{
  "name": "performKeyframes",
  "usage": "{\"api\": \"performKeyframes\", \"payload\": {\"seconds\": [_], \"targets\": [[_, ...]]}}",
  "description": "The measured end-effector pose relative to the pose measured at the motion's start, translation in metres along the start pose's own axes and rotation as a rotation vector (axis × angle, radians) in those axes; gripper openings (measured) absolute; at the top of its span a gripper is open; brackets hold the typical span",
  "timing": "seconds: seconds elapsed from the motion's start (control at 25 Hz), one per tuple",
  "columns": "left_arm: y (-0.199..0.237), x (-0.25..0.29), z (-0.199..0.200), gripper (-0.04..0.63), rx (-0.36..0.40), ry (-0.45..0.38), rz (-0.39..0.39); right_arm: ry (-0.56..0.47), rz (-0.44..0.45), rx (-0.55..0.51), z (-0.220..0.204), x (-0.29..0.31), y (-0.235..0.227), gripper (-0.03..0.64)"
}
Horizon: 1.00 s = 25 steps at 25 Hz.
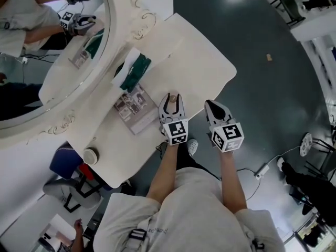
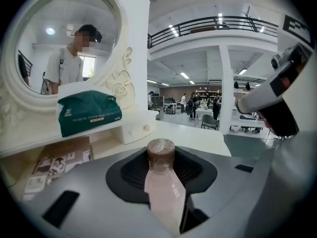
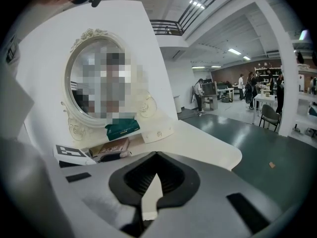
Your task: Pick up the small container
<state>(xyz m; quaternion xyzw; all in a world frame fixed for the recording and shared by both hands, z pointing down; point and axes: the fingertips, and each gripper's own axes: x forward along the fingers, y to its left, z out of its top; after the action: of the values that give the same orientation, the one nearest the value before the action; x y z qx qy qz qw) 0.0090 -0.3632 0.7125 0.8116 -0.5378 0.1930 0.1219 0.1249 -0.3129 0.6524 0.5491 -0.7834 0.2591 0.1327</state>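
The small container (image 1: 172,97) is a pale pink bottle with a brown cap, standing near the front edge of the white table (image 1: 194,62). My left gripper (image 1: 172,102) has its jaws on either side of it, shut on its body. In the left gripper view the container (image 2: 161,157) fills the slot between the jaws of the left gripper (image 2: 162,175), cap pointing away. My right gripper (image 1: 211,105) hovers just to the right, shut and empty, over the table's front edge. In its own view the right gripper (image 3: 154,182) shows only bare tabletop through a thin gap.
A green tissue pack (image 1: 134,70) and a printed booklet (image 1: 135,108) lie left of the container. An ornate white oval mirror (image 1: 113,14) stands behind them. A round lidded cup (image 1: 91,155) sits at the table's left end. Dark floor (image 1: 273,88) lies beyond the table.
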Motion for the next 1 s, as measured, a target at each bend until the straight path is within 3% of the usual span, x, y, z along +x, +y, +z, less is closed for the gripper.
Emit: {"api": "performKeyframes", "payload": {"seconds": [0.68, 1.0], "targets": [[-0.007, -0.012, -0.002, 0.153, -0.058, 0.021, -0.077, -0.023, -0.029, 0.005, -0.001, -0.026, -0.004, 0.017], [-0.005, -0.038, 0.021, 0.153, -0.040, 0.004, -0.125, -0.045, -0.002, -0.012, 0.003, -0.036, 0.010, 0.017]]}}
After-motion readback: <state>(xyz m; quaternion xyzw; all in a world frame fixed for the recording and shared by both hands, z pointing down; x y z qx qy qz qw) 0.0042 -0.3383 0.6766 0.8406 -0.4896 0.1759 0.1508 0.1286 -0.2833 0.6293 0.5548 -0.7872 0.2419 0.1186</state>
